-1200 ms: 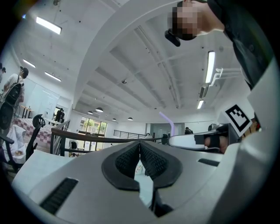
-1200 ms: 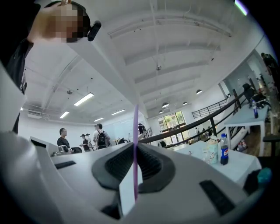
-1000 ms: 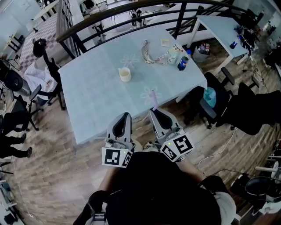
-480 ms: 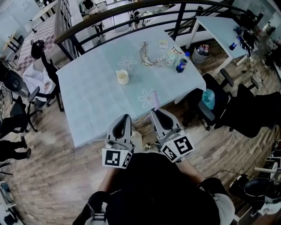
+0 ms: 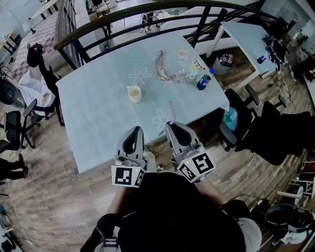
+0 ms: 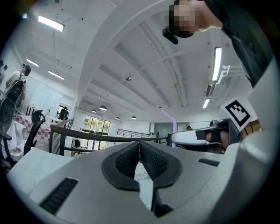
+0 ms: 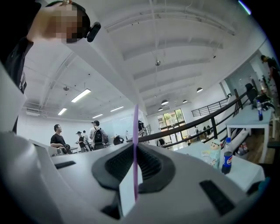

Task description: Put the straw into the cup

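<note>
A pale cup [image 5: 133,93] stands upright near the middle of the light blue table [image 5: 93,123]. A thin purple straw [image 5: 171,111] sticks up from my right gripper [image 5: 170,126], which is shut on it at the table's near edge. In the right gripper view the straw [image 7: 136,127] runs upright between the pads of the right gripper [image 7: 135,148]. My left gripper [image 5: 136,129] is beside it on the left, shut and holding nothing. In the left gripper view the left gripper [image 6: 140,144] has its jaws together, and the straw [image 6: 169,118] shows to the right.
A blue-labelled bottle [image 5: 203,79], a small figure and a patterned strap [image 5: 167,74] lie at the table's far right. A dark railing [image 5: 147,7] runs behind the table. Office chairs [image 5: 236,123] stand on the right and left, and a second table [image 5: 246,29] at the back right.
Both grippers have moved forward together to the table's near edge. The cup and table now sit closer in the head view. The straw stays held in the right gripper.
</note>
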### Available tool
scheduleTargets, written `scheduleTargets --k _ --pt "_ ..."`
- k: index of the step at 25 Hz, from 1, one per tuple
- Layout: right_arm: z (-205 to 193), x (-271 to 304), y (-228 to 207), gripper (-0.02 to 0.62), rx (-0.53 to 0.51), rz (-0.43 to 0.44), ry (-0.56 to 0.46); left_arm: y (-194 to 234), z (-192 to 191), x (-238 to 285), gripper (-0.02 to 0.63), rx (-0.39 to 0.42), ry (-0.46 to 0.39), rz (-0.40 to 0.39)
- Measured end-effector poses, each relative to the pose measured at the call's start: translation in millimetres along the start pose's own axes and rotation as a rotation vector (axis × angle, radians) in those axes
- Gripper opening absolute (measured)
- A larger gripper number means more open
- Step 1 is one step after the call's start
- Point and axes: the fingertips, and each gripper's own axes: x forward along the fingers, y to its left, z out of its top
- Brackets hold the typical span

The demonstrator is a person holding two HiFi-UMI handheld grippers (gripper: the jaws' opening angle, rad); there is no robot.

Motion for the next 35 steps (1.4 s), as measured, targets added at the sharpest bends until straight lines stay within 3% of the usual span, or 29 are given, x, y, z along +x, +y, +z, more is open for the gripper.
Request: scheduleTargets --k 16,29,35 --pt "6 155 -21 0.032 -0.048 0.037 0.046 118 2 77 0.014 -0.031 -0.001 0.037" --pt "-19 241 -43 0.032 -0.069 0.07 0.103 163 -19 114 0.014 -0.046 0.018 0.064" --pt "-47 275 -70 0.032 -0.02 0.065 0.156 177 -33 131 0.014 -0.059 0.047 0.095"
